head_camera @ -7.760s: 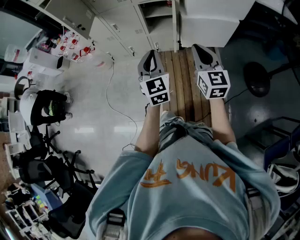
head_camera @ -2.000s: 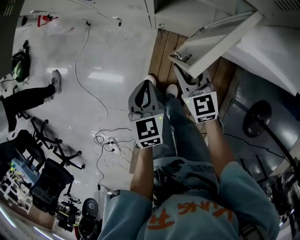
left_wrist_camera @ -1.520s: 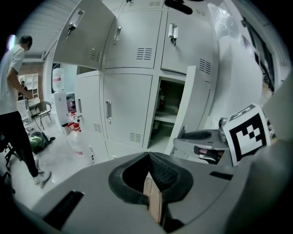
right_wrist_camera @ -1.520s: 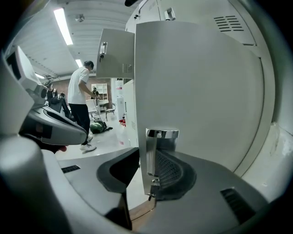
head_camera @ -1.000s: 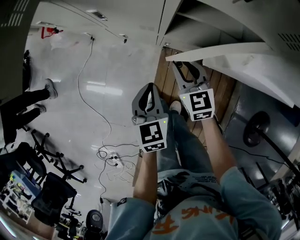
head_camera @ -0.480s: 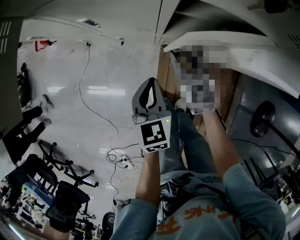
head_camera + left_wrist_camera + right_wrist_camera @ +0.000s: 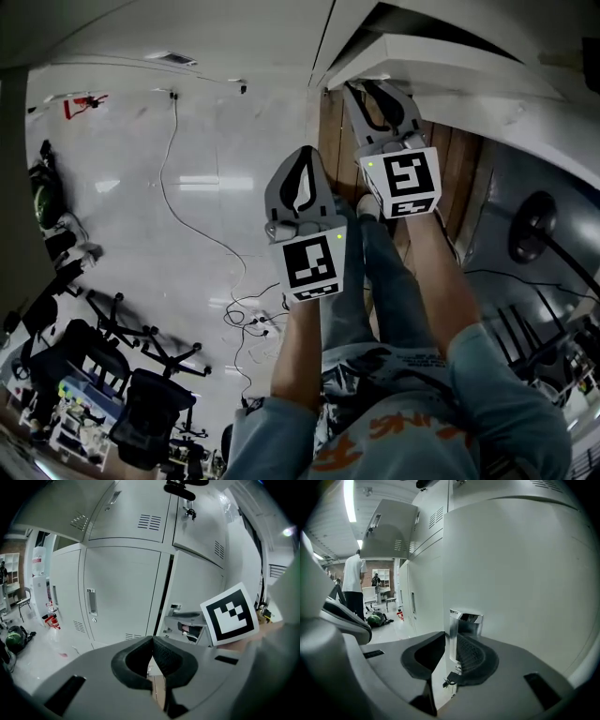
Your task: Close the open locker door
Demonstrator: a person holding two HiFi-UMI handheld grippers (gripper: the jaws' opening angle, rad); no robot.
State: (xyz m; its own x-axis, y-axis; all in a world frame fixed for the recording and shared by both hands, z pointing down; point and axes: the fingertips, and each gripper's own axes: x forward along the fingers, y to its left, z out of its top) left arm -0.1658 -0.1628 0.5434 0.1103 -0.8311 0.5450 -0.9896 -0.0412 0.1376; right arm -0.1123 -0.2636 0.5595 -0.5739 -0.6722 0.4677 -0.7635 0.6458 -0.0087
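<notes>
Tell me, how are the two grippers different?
The left gripper has its fingers shut together on nothing; the right gripper has its fingers, which have just been closing, on either side of the locker door edge. Left sits further back; right reaches further forward. Both are the same grey tool.

Dim, fisheye-bent edges in all 3 views; ceiling strip light [image 7: 347, 498] glares (floor [image 7: 202, 178] reflects it).

A glossy pale floor [image 7: 112, 234] is mirroring bright lights, with a white cable [image 7: 164, 183] snaking from the far side to a tangle of leads [image 7: 246, 323] in the middle. Black office chairs [image 7: 131, 342] are standing at near left, a red item [image 7: 80, 101] is lying far left, and wooden planks [image 7: 466, 178] are running along the right.
</notes>
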